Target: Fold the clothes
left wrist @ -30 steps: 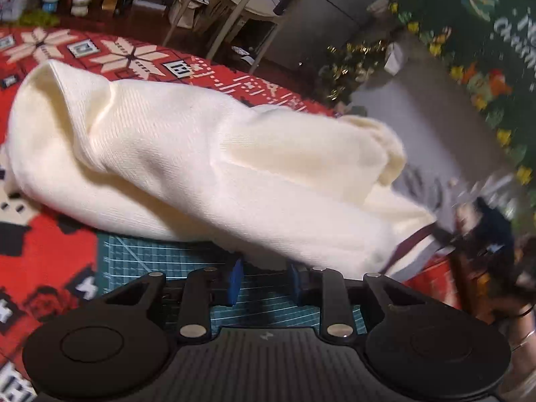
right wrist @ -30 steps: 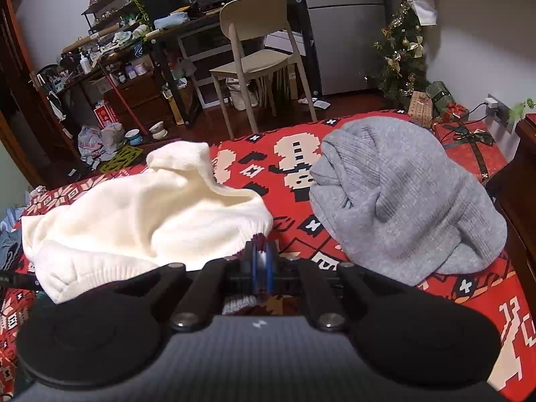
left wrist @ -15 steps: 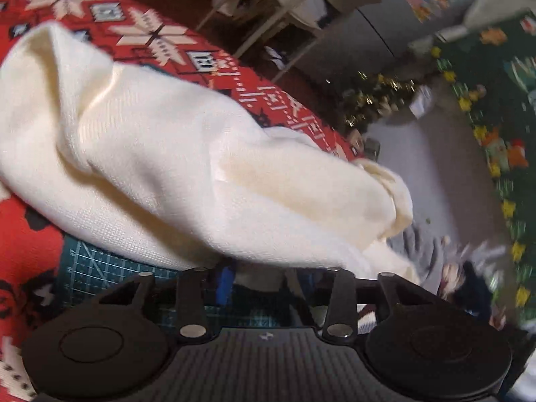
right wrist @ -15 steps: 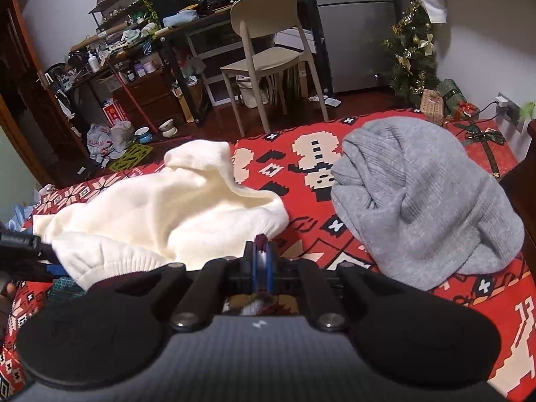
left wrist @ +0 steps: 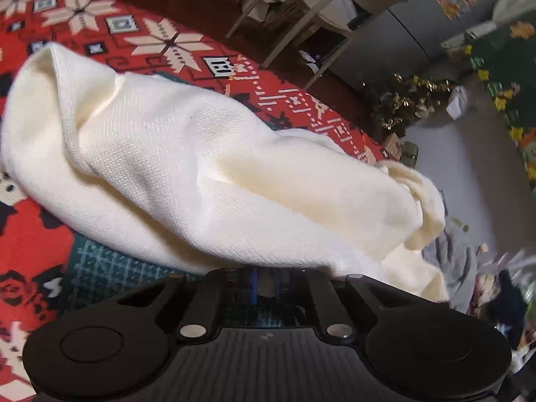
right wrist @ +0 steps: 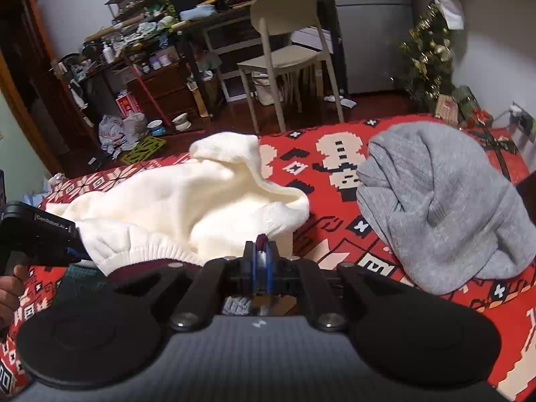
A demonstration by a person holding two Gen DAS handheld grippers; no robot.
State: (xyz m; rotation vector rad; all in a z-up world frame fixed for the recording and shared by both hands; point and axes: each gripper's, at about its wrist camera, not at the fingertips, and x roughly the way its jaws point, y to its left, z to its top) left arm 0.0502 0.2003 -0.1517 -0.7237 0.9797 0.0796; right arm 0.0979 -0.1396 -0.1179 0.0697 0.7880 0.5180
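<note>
Both grippers pinch the cream sweater (right wrist: 187, 207) on the red blanket (right wrist: 335, 234): left gripper (left wrist: 264, 283) and right gripper (right wrist: 263, 251) are closed on its hem. Uneven pulling could bunch it.

Cream sweater (right wrist: 187, 207) heaped across the left of the red cloth (right wrist: 335, 174), blocking the path there. Grey sweater (right wrist: 442, 207) mounds up on the right. Between them a bare strip of cloth runs back to the far edge, open for a pass. Left gripper (right wrist: 72, 253) sits at the cream heap's left edge, crowding that side. In the left wrist view the cream sweater (left wrist: 207, 181) fills everything ahead; green mat (left wrist: 100, 268) shows beneath it.
</note>
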